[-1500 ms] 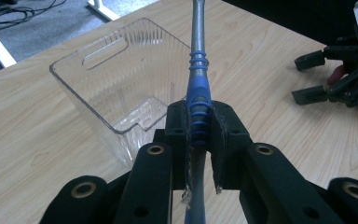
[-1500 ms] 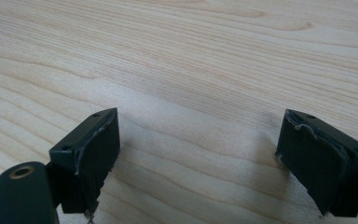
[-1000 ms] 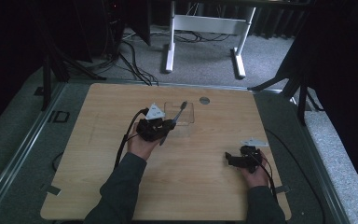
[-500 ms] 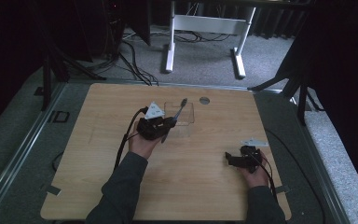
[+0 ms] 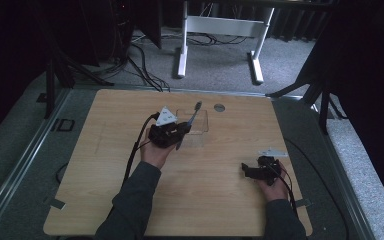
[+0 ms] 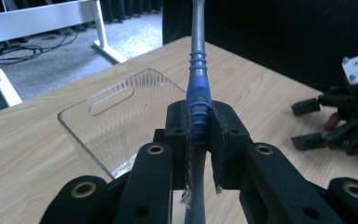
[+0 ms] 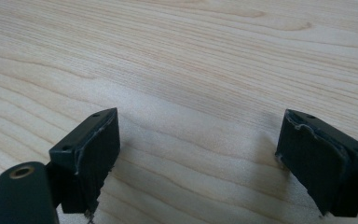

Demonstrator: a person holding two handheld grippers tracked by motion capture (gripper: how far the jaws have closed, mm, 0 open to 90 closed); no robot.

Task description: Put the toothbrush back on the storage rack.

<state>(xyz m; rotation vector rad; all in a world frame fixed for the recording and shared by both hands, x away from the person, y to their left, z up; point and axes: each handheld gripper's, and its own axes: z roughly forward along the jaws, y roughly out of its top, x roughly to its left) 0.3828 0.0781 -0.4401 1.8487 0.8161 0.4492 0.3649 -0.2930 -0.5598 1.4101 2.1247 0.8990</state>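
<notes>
The light wooden table point(image 5: 105, 165) with rounded corners carries everything, and most of its top lies bare: the whole left side, the near edge between the two forearms, and the right far corner offer wide room. A small round grey cap point(image 5: 219, 107) sits just inside the far edge, right of its middle.

The clear plastic tray point(image 5: 201, 121), rectangular with a slot handle cut in one short wall, lies near the far edge, about at its middle. In the left gripper view its near corner and rim point(image 6: 81, 140) stand just beyond the jaws.

The left gripper point(image 5: 179, 131), black with a grey three-cornered plate on top, hovers at the tray's near left corner. Its jaws are clamped tight on the blue ribbed grip of a slim blue and grey toothbrush point(image 6: 198, 88); the pads point(image 6: 220, 122) press both sides of the handle. The toothbrush point(image 5: 192, 120) slants up and away over the tray's left part, head toward the far edge.

The right gripper point(image 5: 247, 171), also black, rests low near the table's right edge, well apart from the tray, pointing left. In the right gripper view its jaws stand wide apart with nothing but bare wood point(image 7: 191, 93) between them.
</notes>
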